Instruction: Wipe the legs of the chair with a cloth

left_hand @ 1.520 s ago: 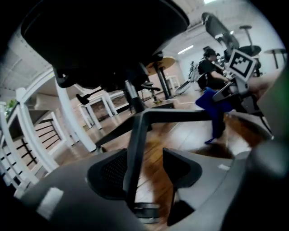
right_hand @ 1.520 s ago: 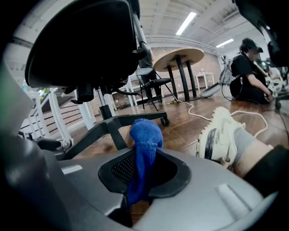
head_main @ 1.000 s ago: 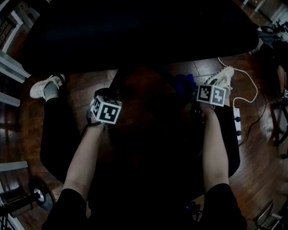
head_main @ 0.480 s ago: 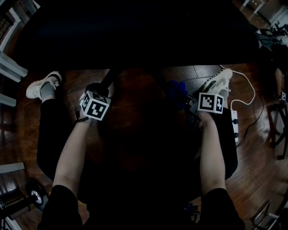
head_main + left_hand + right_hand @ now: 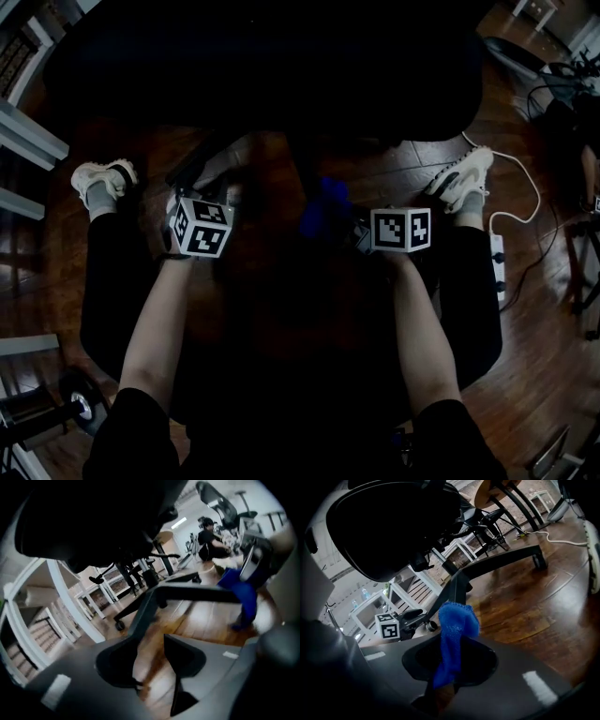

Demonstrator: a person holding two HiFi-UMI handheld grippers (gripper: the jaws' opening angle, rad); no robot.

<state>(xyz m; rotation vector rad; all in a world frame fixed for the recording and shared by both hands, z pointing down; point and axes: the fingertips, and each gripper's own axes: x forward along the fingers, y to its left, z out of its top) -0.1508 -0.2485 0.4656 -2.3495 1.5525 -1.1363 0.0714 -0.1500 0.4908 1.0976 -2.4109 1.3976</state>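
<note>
Jaws of the left gripper (image 5: 152,667) are standing apart and have just been opening, with only floorboards showing between them. Jaws of the right gripper (image 5: 449,667) are clamping the lower end of the blue cloth (image 5: 457,620). Wooden floor (image 5: 534,606) is spreading beneath the whole scene. Over it, the black chair seat (image 5: 262,66) is filling the upper part of the head view. Below the seat, dark chair legs (image 5: 501,559) are radiating from a central column (image 5: 457,590), one of them ending in a caster (image 5: 539,563). Cloth's free end is bunching upward just in front of that column, between the two grippers; contact with a leg cannot be judged. Left gripper's marker cube (image 5: 387,626) is showing just beside the cloth in the right gripper view.
</note>
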